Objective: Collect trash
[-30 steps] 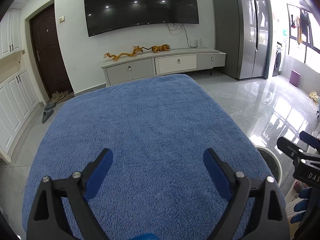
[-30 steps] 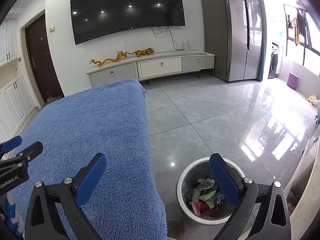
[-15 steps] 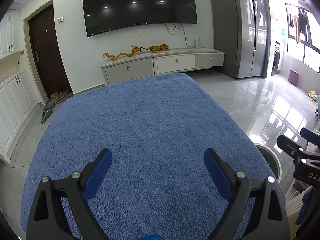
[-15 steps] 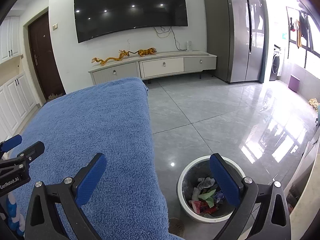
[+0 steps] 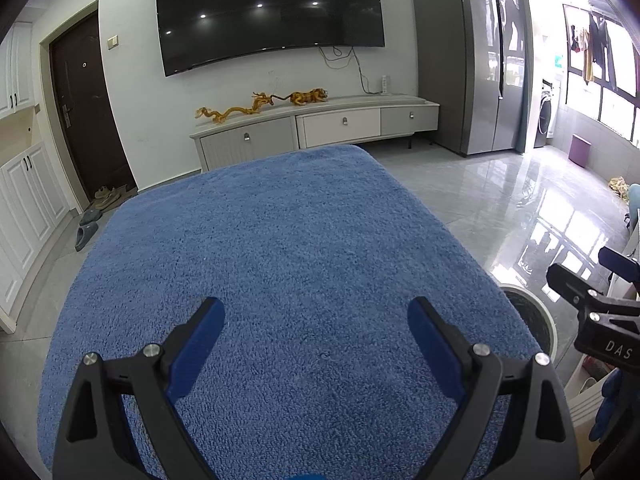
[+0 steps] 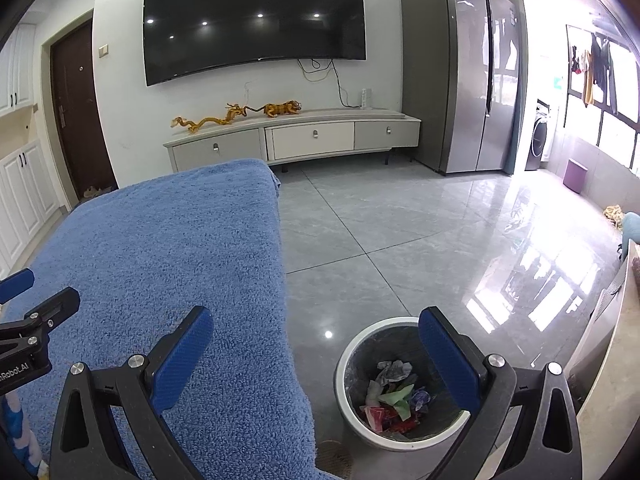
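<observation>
A round white waste bin (image 6: 352, 412) stands on the floor right of the table, holding crumpled paper and coloured wrappers (image 6: 394, 394). Its rim also shows in the left wrist view (image 5: 536, 312). My right gripper (image 6: 316, 354) is open and empty, held above the table's right edge and the bin. My left gripper (image 5: 316, 340) is open and empty above the blue towel (image 5: 272, 264) that covers the table. No trash shows on the towel. Each gripper appears at the edge of the other's view.
A TV cabinet (image 6: 292, 140) with gold figurines stands at the far wall under a large TV. A grey fridge (image 6: 460, 80) stands at the right. The tiled floor (image 6: 440, 240) stretches right of the table. White furniture (image 6: 612, 360) edges the near right.
Both grippers have risen and pulled back slightly, staying open and empty. The bin and towel have not moved.
</observation>
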A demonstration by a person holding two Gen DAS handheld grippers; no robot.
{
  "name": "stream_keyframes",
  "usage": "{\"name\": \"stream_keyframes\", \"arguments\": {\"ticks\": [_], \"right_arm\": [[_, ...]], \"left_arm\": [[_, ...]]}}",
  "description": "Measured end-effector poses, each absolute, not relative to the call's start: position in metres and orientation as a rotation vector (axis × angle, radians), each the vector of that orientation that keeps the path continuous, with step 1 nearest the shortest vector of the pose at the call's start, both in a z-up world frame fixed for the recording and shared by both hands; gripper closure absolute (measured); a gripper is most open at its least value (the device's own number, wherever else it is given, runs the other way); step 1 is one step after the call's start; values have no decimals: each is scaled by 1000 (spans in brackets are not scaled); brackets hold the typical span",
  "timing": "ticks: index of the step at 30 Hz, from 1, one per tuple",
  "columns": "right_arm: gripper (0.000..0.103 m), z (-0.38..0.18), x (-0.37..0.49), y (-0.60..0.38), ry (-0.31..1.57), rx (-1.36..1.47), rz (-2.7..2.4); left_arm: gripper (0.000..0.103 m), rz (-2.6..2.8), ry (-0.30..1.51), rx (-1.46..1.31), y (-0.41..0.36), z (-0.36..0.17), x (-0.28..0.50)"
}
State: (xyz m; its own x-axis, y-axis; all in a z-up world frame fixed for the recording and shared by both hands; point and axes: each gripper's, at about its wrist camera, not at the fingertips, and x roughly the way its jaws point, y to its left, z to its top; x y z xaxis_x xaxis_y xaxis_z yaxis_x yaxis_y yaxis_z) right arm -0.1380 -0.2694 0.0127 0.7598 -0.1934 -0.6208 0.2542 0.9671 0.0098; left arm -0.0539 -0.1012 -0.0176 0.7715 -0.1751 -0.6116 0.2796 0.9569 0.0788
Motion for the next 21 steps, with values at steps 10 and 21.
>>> {"name": "stream_keyframes", "arguments": {"ticks": [10,21], "right_arm": [[0,12,-144,-273,660,102,-256],[0,12,-146,-279,659,106,-275]], "left_arm": [[10,-265,647,177,-112,-18,-58],[10,-271,639,167,-114,-16,-63]]}}
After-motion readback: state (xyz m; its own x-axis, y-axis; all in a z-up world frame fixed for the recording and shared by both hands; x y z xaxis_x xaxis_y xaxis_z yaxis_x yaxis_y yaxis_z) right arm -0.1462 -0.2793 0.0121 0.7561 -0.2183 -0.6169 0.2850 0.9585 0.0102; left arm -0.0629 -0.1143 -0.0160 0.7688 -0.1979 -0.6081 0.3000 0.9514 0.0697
